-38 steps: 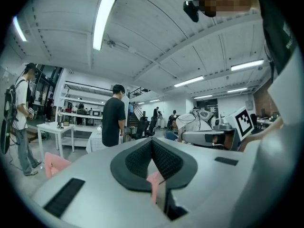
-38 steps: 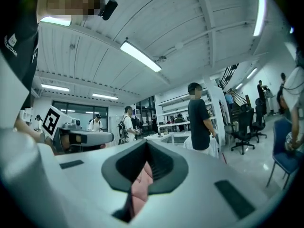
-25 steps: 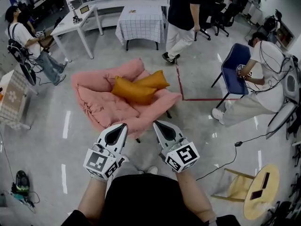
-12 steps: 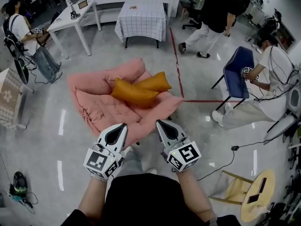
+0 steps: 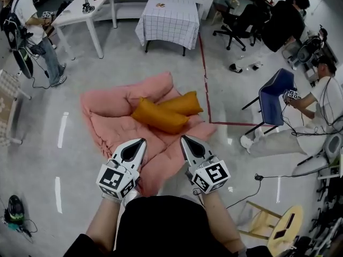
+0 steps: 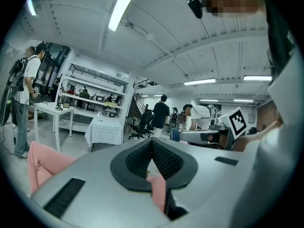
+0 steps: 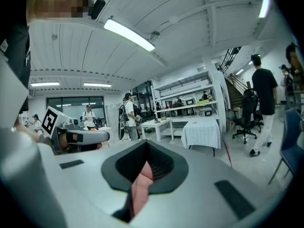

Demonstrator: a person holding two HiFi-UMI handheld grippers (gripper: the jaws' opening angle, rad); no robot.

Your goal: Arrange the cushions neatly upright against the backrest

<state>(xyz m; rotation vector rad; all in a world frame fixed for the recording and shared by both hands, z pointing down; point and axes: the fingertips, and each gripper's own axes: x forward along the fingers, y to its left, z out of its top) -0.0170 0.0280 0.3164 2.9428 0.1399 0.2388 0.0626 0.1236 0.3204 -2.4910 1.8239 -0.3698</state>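
Two orange cushions lie flat and overlapping on a pink padded chair (image 5: 110,119) in the head view: the front cushion (image 5: 159,116) and the back cushion (image 5: 183,103). Neither leans on the backrest (image 5: 150,85). My left gripper (image 5: 140,142) hovers over the seat's front edge with its jaws shut and empty. My right gripper (image 5: 185,138) is held level beside it, also shut on nothing. In the left gripper view my left gripper (image 6: 152,140) has its jaws meeting at the tip, with pink fabric (image 6: 159,191) below. The right gripper view shows my right gripper (image 7: 145,144) the same way, with a pink strip (image 7: 140,186) under it.
A table with a checked cloth (image 5: 169,20) and a white table (image 5: 80,12) stand beyond the chair. A red floor line (image 5: 205,84) runs at its right. A blue chair (image 5: 273,98) and a seated person (image 5: 321,103) are at right, a wooden stool (image 5: 268,221) at lower right.
The pink chair has come closer, so both grippers now overlap its front edge. The person walking behind has gone off to the right. The cushions have not moved.
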